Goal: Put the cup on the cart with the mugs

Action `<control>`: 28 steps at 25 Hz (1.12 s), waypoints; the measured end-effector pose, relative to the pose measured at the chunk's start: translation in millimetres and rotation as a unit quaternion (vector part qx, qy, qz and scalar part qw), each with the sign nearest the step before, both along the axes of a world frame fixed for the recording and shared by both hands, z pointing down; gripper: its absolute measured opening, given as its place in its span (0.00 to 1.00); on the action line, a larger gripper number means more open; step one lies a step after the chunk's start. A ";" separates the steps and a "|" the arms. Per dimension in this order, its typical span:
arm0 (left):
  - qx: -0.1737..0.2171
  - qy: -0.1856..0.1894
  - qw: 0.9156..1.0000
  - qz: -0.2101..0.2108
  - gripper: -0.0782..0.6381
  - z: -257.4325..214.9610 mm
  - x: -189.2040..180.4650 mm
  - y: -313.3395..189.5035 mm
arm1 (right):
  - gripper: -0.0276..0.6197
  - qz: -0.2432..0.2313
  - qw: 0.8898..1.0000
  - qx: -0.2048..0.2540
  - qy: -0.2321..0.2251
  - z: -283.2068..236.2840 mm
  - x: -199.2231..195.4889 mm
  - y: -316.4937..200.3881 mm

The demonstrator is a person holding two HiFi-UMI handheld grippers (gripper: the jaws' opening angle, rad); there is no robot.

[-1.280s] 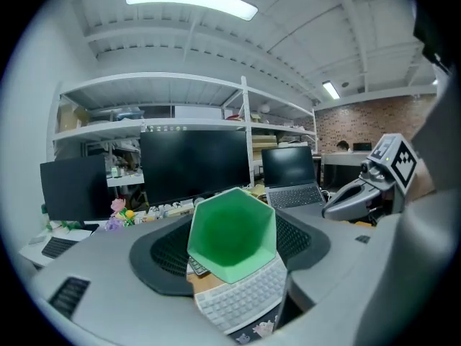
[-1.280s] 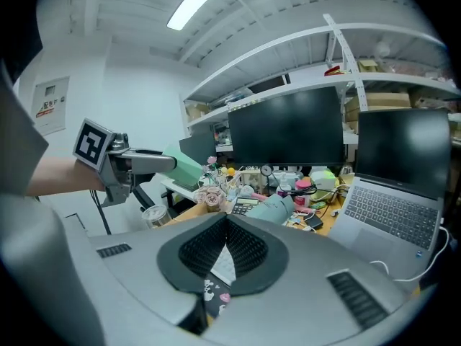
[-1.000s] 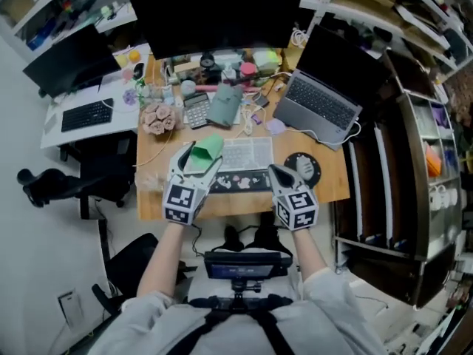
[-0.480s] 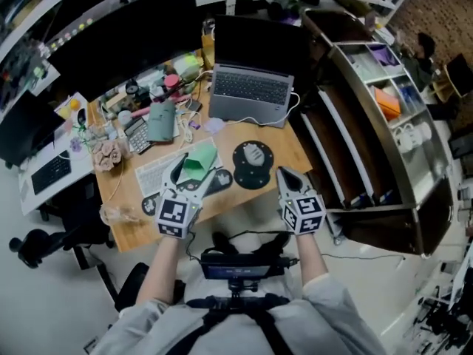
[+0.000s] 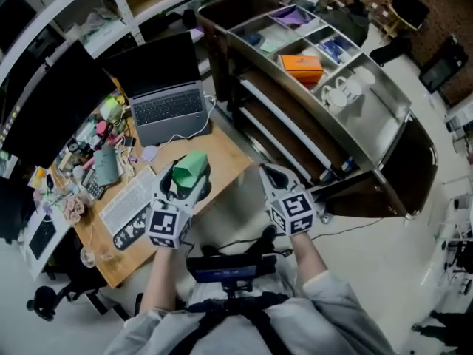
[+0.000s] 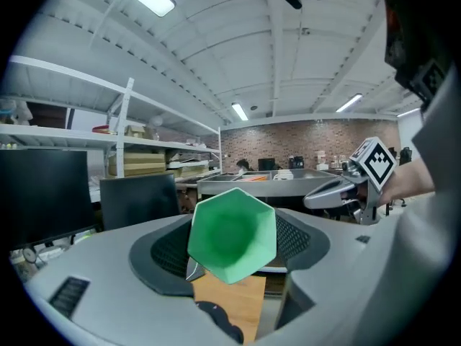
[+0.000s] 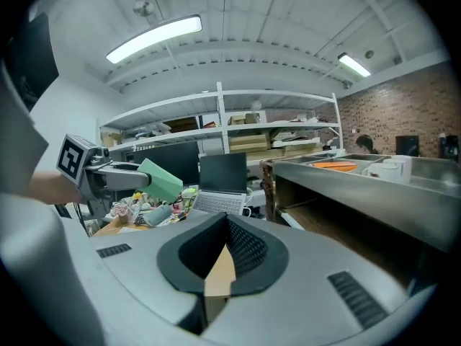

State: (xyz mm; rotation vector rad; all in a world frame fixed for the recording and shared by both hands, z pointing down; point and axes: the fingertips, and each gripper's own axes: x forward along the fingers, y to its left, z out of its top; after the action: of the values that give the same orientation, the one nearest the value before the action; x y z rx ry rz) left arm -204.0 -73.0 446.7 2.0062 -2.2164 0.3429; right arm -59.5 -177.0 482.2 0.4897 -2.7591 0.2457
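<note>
- Clamped a green cup (image 6: 232,233) in the left gripper (image 5: 188,180), with the pads pressed on its sides and the jaws spread wide around it.
- Showed a six-sided outline in the left gripper view, mouth turned back toward that camera.
- Appeared in the right gripper view as a green wedge jutting from the left gripper's jaws.
- Hung over the near corner of the wooden desk (image 5: 225,154), well apart from the cart.
- Carried nothing in the right gripper (image 5: 267,173): jaws pressed together at the tips, with only a sliver of desk visible through the gap behind them.
- Stood beside the desk, on the right in the head view: a steel cart (image 5: 384,98) with a divided top tray.
- Sat in one compartment of that tray: white mugs (image 5: 341,89), and in the neighbouring compartment an orange box (image 5: 301,63).
- Bore black-and-white square patterns on each marker cube (image 5: 164,226), with the second cube on the right gripper.
- Could not read the print on the orange box or among the desk clutter: too small.
- Lay open on the desk beyond the cup: a grey laptop (image 5: 166,109), with a white keyboard (image 5: 129,198) nearer the person.
</note>
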 end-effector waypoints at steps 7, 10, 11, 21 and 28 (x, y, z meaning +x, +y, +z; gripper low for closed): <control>0.021 -0.018 0.994 0.102 0.58 -33.6 101.2 -112.1 | 0.05 0.054 0.998 0.016 -0.022 -33.2 88.6 -71.1; 0.017 -0.024 0.989 0.146 0.58 -48.6 144.7 -156.6 | 0.05 0.080 0.996 0.022 -0.027 -46.7 123.8 -97.4; 0.019 -0.028 0.986 0.163 0.58 -52.8 158.3 -170.4 | 0.05 0.089 0.995 0.025 -0.028 -51.2 135.6 -105.2; 0.007 -0.085 0.934 0.347 0.57 -91.7 275.9 -296.7 | 0.05 0.210 0.975 0.056 -0.037 -91.4 237.7 -187.4; -0.026 -0.149 0.871 0.468 0.58 -111.1 348.6 -374.2 | 0.05 0.291 0.954 0.066 -0.019 -94.0 284.4 -239.4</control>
State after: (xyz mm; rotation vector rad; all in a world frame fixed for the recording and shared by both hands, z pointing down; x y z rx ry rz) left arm 144.7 -447.2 335.7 3.0129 -1.1167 0.8262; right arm 224.9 -416.4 388.3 1.3422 -2.6062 0.2032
